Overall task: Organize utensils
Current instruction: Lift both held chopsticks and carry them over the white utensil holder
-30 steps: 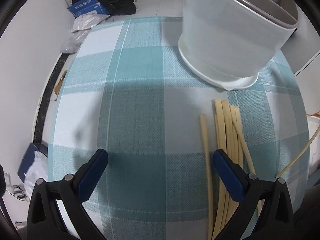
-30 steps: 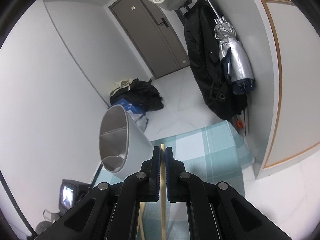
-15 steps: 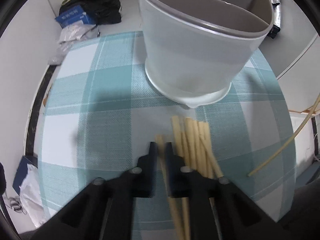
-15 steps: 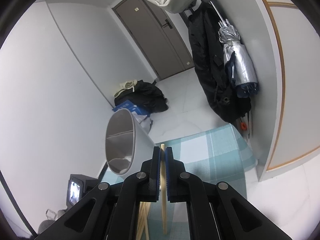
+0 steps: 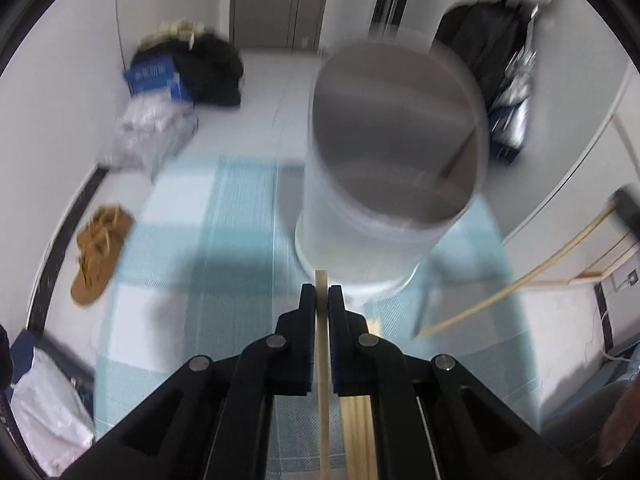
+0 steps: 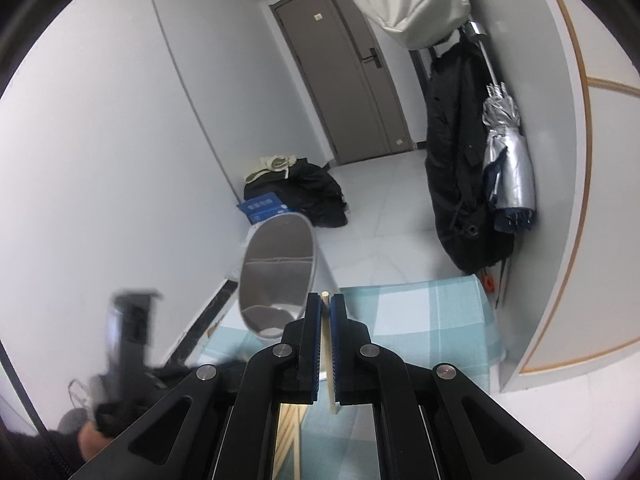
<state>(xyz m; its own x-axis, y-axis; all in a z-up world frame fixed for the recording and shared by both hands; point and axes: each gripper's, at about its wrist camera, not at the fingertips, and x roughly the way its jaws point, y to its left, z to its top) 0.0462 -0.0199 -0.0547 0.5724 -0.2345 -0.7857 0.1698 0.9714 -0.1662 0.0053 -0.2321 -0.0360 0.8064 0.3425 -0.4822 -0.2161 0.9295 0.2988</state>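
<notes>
1. We saw the left gripper clamped on one chopstick; its tip stuck out just past the pads, right in front of the holder's base.
2. The holder, a pale round tub w/ a grey inside & a divider wall, stood upright on the table, which had a teal-and-white check cloth. Left view was motion-blurred, so finer detail we couldn't tell.
3. The remaining chopsticks lay in a bundle on the cloth, near side of the holder, partly hidden under the left gripper's right finger.
4. The right gripper was pinched shut on a second chopstick, jaws close together w/ the stick between the blue pads; its tip showed just right of the holder in that view.
5. That same stick showed in the left view as a long pale line slanting up, right of the holder, off the cloth.
6. In the right view the left gripper's body was a dark blur left of the holder, w/ a bit of the person's hand below it.
7. Beyond the holder, on the floor: a dark clothes heap & a blue box. A sandal lay left of the table.
</notes>
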